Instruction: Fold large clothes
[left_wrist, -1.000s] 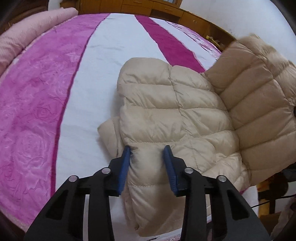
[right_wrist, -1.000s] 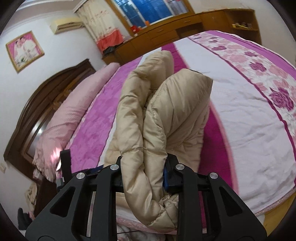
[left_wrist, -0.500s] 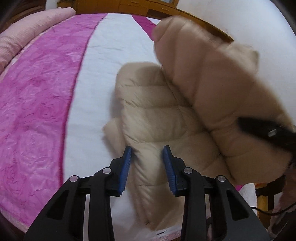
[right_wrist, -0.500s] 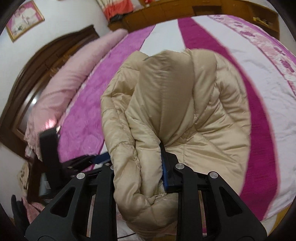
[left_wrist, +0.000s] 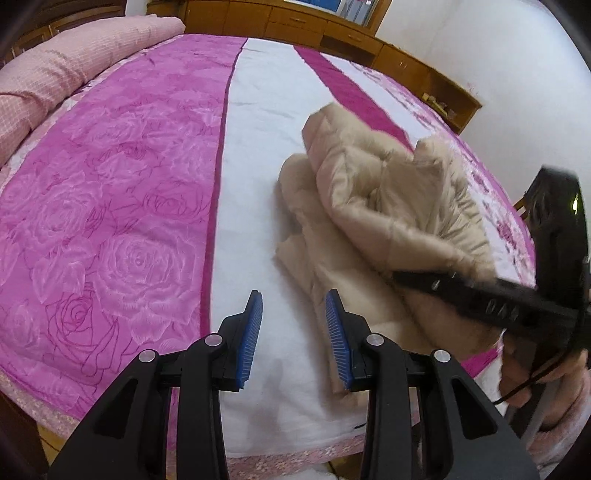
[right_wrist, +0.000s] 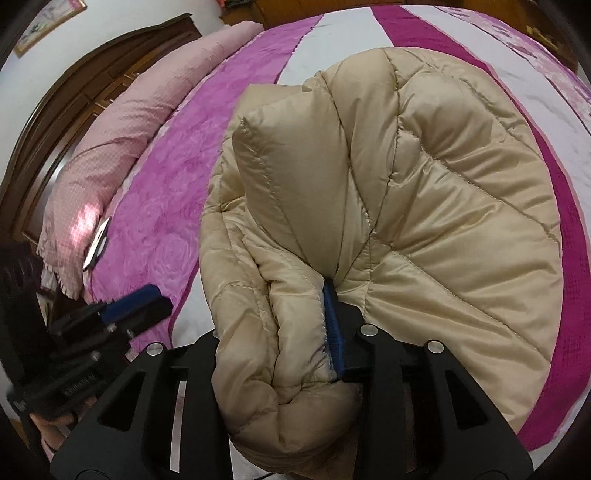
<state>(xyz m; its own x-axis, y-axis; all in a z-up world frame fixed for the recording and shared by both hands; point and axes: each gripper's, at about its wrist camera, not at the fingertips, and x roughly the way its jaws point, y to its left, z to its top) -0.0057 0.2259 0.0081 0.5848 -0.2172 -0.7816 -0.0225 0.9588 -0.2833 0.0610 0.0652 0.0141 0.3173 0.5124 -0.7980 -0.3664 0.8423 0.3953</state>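
Observation:
A beige quilted down jacket (left_wrist: 373, 221) lies bunched on the white stripe of the bed, near its front edge. My left gripper (left_wrist: 293, 332) is open and empty, just left of the jacket's near edge. My right gripper (right_wrist: 295, 325) is shut on a thick fold of the jacket (right_wrist: 406, 177) and holds that part folded over the rest. Its left finger is hidden by the cloth. The right gripper also shows at the right of the left wrist view (left_wrist: 480, 299). The left gripper shows at lower left of the right wrist view (right_wrist: 129, 306).
The bed has a pink rose-patterned cover (left_wrist: 110, 206) with magenta stripes. A long pink bolster (right_wrist: 122, 147) lies along the dark wooden headboard (right_wrist: 74, 92). A phone (right_wrist: 96, 243) lies by the bolster. Wooden cabinets (left_wrist: 332, 33) stand beyond the bed.
My right gripper has carried the jacket's right half over to the left, onto the rest. My left gripper has drawn back off the jacket's edge to its left, still open.

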